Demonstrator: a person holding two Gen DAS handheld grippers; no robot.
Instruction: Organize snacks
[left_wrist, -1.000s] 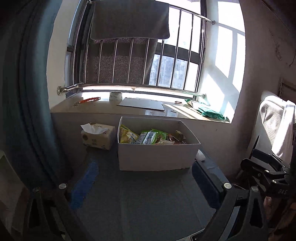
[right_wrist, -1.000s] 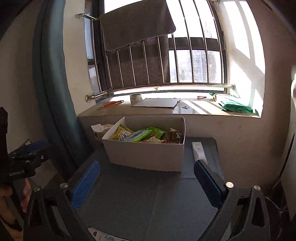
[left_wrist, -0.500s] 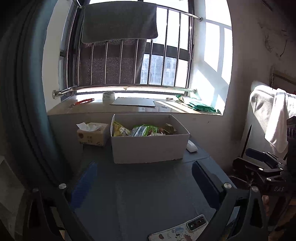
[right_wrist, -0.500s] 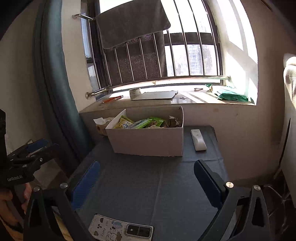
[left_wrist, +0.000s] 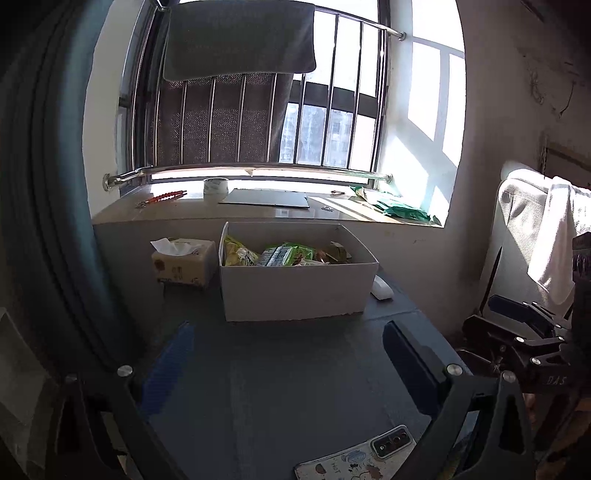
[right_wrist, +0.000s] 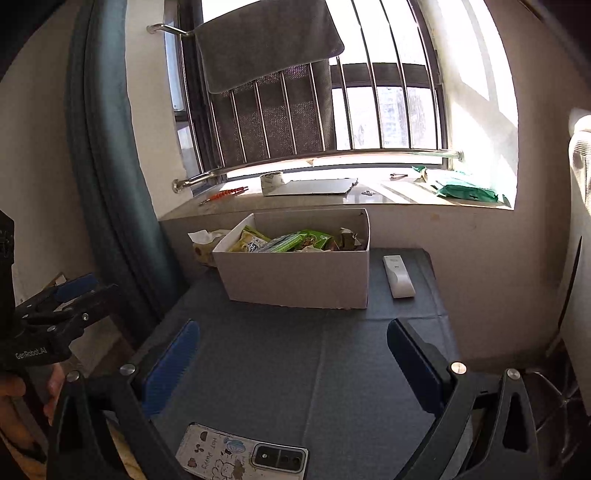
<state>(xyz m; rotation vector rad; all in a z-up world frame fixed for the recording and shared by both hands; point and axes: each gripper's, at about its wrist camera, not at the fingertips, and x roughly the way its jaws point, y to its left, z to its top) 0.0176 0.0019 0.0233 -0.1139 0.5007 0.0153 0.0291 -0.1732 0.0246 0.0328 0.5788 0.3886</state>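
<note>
A white cardboard box (left_wrist: 295, 291) (right_wrist: 299, 278) stands at the back of the dark grey table (left_wrist: 295, 376) (right_wrist: 295, 362). It holds several snack packets (left_wrist: 284, 254) (right_wrist: 288, 242), yellow, green and brown. My left gripper (left_wrist: 291, 354) is open and empty, hovering above the table's near half, well back from the box. My right gripper (right_wrist: 295, 354) is open and empty too, at about the same distance. Each gripper shows at the edge of the other's view.
A tissue box (left_wrist: 183, 262) sits left of the snack box, a white remote (right_wrist: 398, 275) to its right. A phone in a cartoon case (right_wrist: 243, 456) lies at the table's near edge. The windowsill behind holds tape (left_wrist: 216, 186), cardboard and a green packet (right_wrist: 465, 192).
Both grippers have pulled back from the box and risen; the box looks smaller and the phone has come into view at the near edge. Jaws stayed open.
</note>
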